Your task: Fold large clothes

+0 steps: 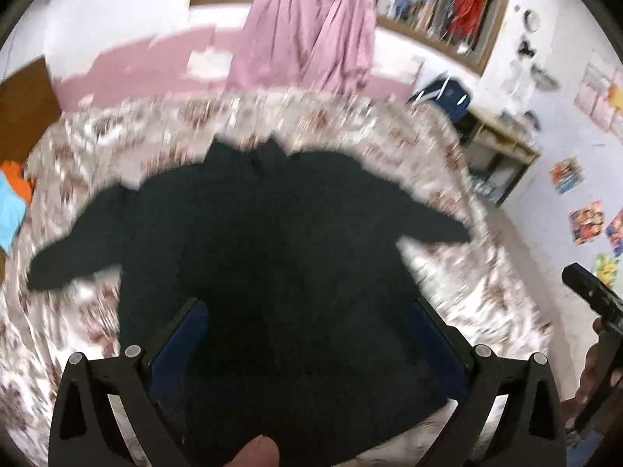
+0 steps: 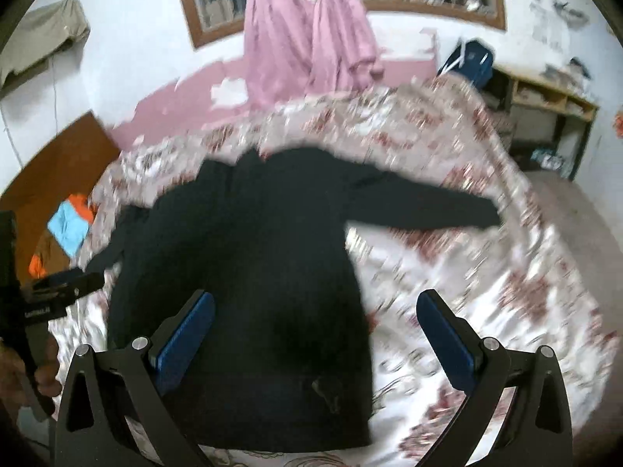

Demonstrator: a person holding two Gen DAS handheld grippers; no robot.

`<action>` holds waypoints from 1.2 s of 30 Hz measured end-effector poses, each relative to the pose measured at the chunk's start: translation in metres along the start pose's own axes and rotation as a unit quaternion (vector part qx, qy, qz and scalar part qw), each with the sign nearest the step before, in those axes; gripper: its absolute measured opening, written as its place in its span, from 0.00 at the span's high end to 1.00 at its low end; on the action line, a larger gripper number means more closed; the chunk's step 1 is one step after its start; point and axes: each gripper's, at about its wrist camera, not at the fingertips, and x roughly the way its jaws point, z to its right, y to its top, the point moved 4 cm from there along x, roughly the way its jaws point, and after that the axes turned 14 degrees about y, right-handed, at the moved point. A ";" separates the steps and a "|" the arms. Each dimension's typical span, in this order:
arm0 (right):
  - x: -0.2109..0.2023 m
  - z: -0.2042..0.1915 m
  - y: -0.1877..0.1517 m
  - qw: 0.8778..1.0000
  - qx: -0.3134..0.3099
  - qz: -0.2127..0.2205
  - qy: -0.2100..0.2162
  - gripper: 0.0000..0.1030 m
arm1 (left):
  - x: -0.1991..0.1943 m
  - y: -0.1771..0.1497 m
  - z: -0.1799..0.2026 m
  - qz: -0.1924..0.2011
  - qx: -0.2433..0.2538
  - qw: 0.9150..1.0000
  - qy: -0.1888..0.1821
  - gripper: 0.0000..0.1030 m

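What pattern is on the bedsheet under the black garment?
White bedsheet with reddish-brown floral print, clearest in the right wrist view.

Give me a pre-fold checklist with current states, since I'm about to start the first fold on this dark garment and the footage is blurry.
1. Dark garment spread on the floral bedsheet, both sleeves out: ok.
2. Left gripper open, nothing between its pads: ok.
3. Right gripper open, nothing held: ok.
4. Garment lying smooth, no wrinkles: cannot tell, both views are motion-blurred.
5. Bed around the garment free: not ok, the orange and blue cloth lies near the left sleeve.
6. Hem edge in view for a grasp: ok in the right wrist view; hidden in the left.
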 end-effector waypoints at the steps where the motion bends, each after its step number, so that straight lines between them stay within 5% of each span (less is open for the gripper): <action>1: -0.022 -0.005 0.019 1.000 -0.001 0.015 -0.004 0.01 | -0.024 0.018 0.002 0.017 0.006 1.000 0.003 0.00; 3: -0.070 -0.015 0.055 0.998 -0.010 0.058 -0.019 0.01 | -0.049 0.043 0.007 0.035 0.022 0.999 0.023 0.00; 5: -0.098 -0.013 0.075 0.996 -0.025 0.081 -0.040 0.01 | -0.055 0.061 0.015 0.012 0.044 0.998 0.048 0.00; 9: -0.097 0.032 0.087 0.999 0.026 0.024 -0.028 0.01 | -0.030 0.081 0.039 -0.041 0.050 0.996 0.060 0.00; 15: -0.032 0.152 0.067 0.995 0.096 -0.022 -0.004 0.01 | 0.060 0.077 0.088 -0.126 0.034 0.986 0.104 0.00; 21: 0.049 0.245 0.060 0.992 0.100 -0.070 0.023 0.01 | 0.178 0.069 0.130 -0.174 0.006 0.980 0.102 0.00; 29: 0.123 0.336 0.043 0.988 0.116 -0.098 0.037 0.01 | 0.325 0.083 0.173 -0.159 -0.002 0.977 0.144 0.00; 36: 0.174 0.391 0.026 0.983 0.130 -0.126 0.018 0.01 | 0.382 0.089 0.194 -0.179 -0.004 0.974 0.139 0.00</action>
